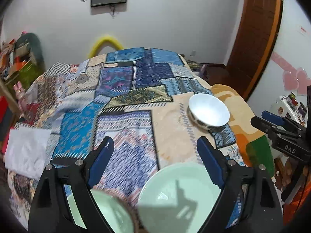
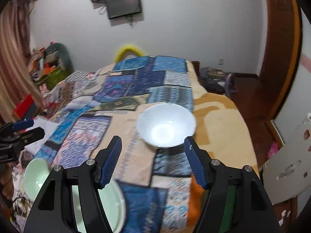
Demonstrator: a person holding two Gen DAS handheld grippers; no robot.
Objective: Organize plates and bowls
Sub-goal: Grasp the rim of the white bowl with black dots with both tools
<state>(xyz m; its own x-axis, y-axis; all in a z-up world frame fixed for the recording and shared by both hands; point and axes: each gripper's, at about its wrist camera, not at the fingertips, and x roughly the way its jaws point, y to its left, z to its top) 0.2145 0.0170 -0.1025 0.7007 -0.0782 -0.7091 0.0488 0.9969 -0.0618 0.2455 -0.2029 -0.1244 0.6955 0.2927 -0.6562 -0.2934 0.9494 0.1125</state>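
Observation:
A white bowl (image 1: 209, 111) (image 2: 166, 125) sits upright on the patchwork cloth at the right. Two pale green dishes lie near me: a bowl (image 1: 175, 200) (image 2: 36, 172) and a plate (image 1: 108, 211) (image 2: 108, 207) beside it. My left gripper (image 1: 155, 155) is open and empty, above the green bowl and plate. My right gripper (image 2: 152, 151) is open and empty, just short of the white bowl, its right fingertip (image 2: 189, 146) close to the rim. It also shows at the right edge of the left wrist view (image 1: 272, 118).
The table carries a blue and beige patchwork cloth (image 1: 124, 101) (image 2: 136, 89). A white cloth (image 1: 27, 149) lies at its left edge. A yellow chair back (image 1: 106, 41) stands beyond the far edge. Clutter fills the left corner (image 1: 19, 62); a wooden door (image 1: 256, 38) stands right.

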